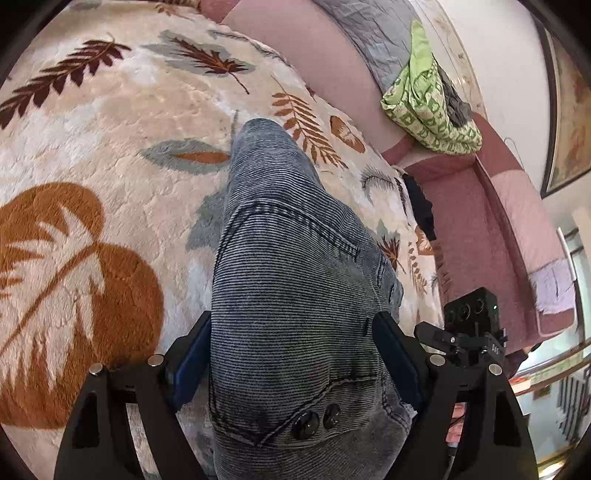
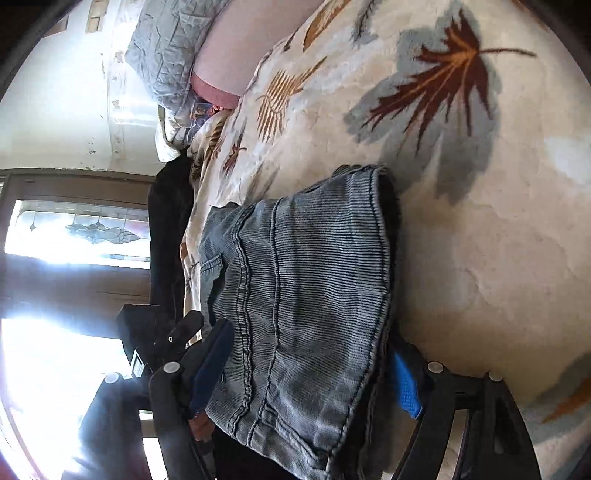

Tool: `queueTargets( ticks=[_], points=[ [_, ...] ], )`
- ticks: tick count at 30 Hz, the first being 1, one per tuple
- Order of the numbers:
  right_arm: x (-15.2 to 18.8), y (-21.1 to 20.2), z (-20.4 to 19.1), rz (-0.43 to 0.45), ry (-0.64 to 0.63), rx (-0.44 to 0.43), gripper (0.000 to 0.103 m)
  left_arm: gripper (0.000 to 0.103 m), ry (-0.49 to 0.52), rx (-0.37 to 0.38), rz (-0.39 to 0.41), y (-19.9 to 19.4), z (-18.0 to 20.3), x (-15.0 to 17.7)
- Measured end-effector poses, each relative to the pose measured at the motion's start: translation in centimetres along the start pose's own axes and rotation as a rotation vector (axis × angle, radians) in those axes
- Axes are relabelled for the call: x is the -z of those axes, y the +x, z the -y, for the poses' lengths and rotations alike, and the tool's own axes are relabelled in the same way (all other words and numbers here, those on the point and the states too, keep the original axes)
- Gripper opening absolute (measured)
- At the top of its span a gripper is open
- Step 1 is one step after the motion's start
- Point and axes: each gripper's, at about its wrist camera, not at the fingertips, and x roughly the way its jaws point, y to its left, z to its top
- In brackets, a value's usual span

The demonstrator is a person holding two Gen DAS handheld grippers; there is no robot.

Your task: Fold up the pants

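Grey-blue ribbed denim pants (image 1: 291, 280) lie on a cream blanket with a leaf print (image 1: 110, 122). In the left wrist view the waist end with two dark buttons (image 1: 314, 419) fills the space between the fingers of my left gripper (image 1: 291, 343), which is shut on the cloth. In the right wrist view another part of the pants (image 2: 306, 280), with seams and a hem, runs between the blue-padded fingers of my right gripper (image 2: 306, 354), which is shut on it. The right gripper also shows in the left wrist view (image 1: 469, 332), close at the right.
The blanket (image 2: 480, 240) covers a pink bed (image 1: 465, 206). A green patterned cloth (image 1: 428, 99) and a grey quilt (image 1: 373, 33) lie at the bed's far side. A dark garment (image 2: 170, 240) hangs at the bed's edge. A bright window (image 2: 74, 236) is behind it.
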Motion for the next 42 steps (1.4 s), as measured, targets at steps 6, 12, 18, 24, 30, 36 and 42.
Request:
queueTargets(
  ticks=[6,12,18,24,30,36,42],
  points=[
    [0.8,0.5,-2.5,0.000,-0.118,0.204,0.043,0.064,0.057,-0.067,0.017,0.1,0.6,0.2],
    [1.3,1.3,-3.7,0.015,-0.184,0.299,0.036,0.047,0.178,-0.192,0.019,0.4,1.8,0.8],
    [2.0,-0.7,-7.1,0.102,-0.238,0.244,0.026,0.027,0.290,-0.229,0.070,-1.4,4.4,1.1],
    [0.0,-3.1,-13.1,0.164,-0.339,0.197,0.026,0.027,0.403,-0.232,0.196,-6.0,8.7,-1.5],
    [-4.7,-3.4,-18.6,0.192,-0.417,0.190,0.026,0.027,0.385,-0.200,0.251,-8.2,8.8,-7.8],
    [-7.2,-0.1,-16.7,0.150,-0.369,0.208,0.026,0.028,0.323,-0.211,0.210,-5.1,5.6,-9.8],
    [-8.2,5.8,-8.7,0.058,-0.225,0.268,0.036,0.056,0.218,-0.332,0.063,1.4,-0.1,-8.6]
  ],
)
